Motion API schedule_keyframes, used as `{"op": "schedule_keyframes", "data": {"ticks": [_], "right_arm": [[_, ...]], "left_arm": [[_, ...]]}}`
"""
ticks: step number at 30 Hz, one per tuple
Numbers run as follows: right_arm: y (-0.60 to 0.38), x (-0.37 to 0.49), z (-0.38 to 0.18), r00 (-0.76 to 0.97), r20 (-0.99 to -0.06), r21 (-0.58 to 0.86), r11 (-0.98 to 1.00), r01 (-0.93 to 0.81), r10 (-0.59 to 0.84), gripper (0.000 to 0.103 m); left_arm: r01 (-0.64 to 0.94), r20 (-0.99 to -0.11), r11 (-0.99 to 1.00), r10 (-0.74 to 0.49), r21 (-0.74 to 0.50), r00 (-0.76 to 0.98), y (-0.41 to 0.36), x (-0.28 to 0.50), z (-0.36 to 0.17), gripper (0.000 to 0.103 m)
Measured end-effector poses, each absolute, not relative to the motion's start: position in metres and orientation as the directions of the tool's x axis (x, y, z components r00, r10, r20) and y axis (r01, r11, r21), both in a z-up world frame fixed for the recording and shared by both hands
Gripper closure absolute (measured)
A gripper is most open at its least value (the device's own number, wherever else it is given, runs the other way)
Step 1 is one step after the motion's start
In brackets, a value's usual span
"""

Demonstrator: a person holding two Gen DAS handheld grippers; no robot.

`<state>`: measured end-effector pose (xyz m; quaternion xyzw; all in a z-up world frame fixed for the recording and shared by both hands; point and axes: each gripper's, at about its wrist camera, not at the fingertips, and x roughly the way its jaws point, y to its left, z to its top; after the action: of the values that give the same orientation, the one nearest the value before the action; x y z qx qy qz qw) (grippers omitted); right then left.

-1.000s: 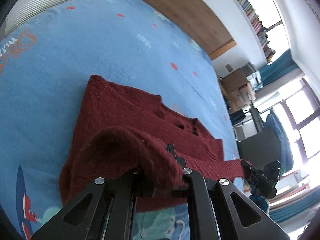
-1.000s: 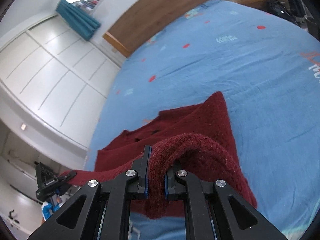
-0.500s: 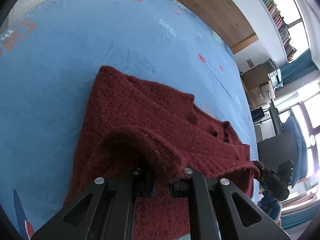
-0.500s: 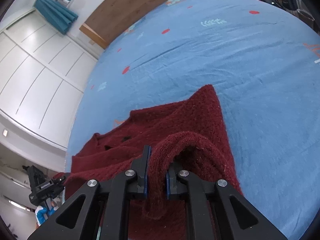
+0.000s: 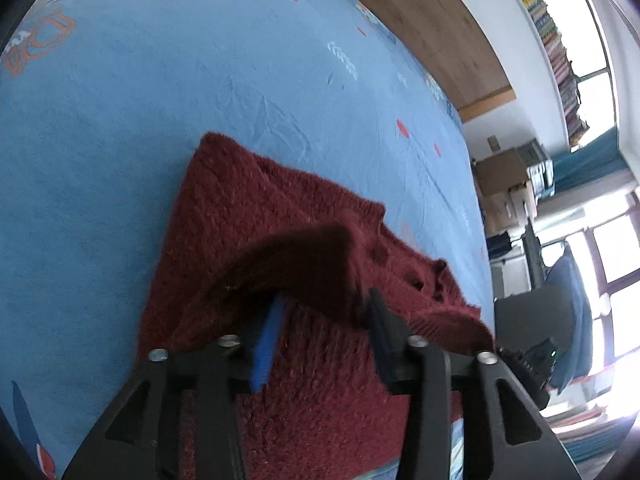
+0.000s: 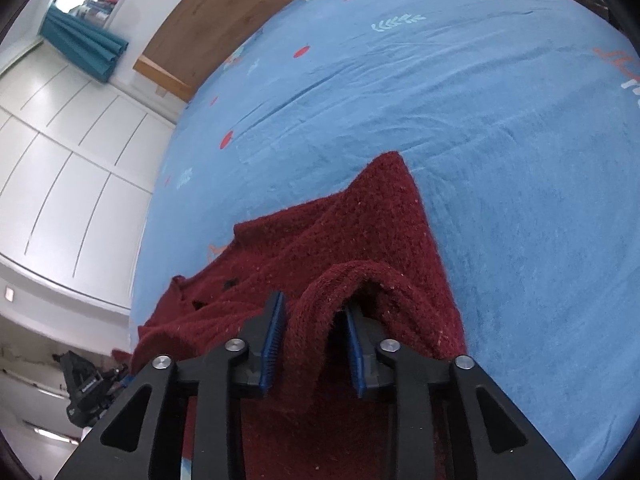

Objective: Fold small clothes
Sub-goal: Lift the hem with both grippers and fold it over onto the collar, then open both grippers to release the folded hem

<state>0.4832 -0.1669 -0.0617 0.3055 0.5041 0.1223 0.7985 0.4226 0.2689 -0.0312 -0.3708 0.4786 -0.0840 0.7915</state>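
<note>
Two grippers: both over one dark red sweater on the blue bedsheet.
Left gripper: fingers spread, a loose hump of knit draped between them, unclamped.
Right gripper: fingers apart, a raised fold standing in the gap.
Sweater position: directly ahead of and under both, long axis running between them.
Judgement: release looks complete; a straight pull-back should clear the fold.

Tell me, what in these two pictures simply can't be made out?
- Left view: the sweater's near hem is cut off by the picture's bottom edge and by the left hand-held gripper.
- Right view: the folded-under layer is covered by the sweater's top layer, behind the right hand-held gripper.
- Left view: book titles on the shelf are too small and washed out.
</note>
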Motion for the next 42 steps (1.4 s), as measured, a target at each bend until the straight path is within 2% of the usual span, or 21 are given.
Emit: {"op": "schedule_keyframes", "data": {"ticks": [5, 11, 15, 19, 27, 33, 42], "right_arm": [[-0.176, 0.486, -0.055, 0.493, -0.701, 0.649, 0.747, 0.144, 0.515, 0.052], [-0.189, 0.485, -0.037, 0.532, -0.713, 0.615, 0.772, 0.16, 0.458, 0.047], [-0.181, 0.481, -0.015, 0.558, -0.71, 0.559, 0.826, 0.076, 0.43, 0.047], [-0.144, 0.477, -0.004, 0.549, -0.749, 0.41, 0.911, -0.056, 0.371, 0.047], [-0.068, 0.477, -0.033, 0.515, -0.813, 0.165, 0.955, -0.245, 0.273, 0.047], [-0.066, 0.489, -0.066, 0.487, -0.849, 0.098, 0.967, -0.236, 0.205, 0.05], [-0.095, 0.477, -0.051, 0.525, -0.841, 0.029, 0.979, -0.2, 0.132, 0.05]], "left_arm": [[-0.24, -0.701, 0.712, -0.467, -0.659, 0.539, 0.283, 0.425, -0.024, 0.057], [-0.225, -0.727, 0.773, -0.394, -0.593, 0.563, 0.284, 0.417, -0.007, 0.055], [-0.169, -0.761, 0.866, -0.303, -0.472, 0.573, 0.261, 0.41, 0.007, 0.055], [-0.117, -0.783, 0.92, -0.246, -0.374, 0.572, 0.23, 0.411, 0.007, 0.055], [-0.038, -0.828, 0.982, -0.134, -0.184, 0.545, 0.18, 0.43, -0.034, 0.055], [-0.058, -0.838, 0.985, -0.108, -0.164, 0.535, 0.186, 0.438, -0.054, 0.055], [-0.026, -0.802, 1.0, 0.002, -0.017, 0.597, 0.162, 0.392, -0.037, 0.055]]}}
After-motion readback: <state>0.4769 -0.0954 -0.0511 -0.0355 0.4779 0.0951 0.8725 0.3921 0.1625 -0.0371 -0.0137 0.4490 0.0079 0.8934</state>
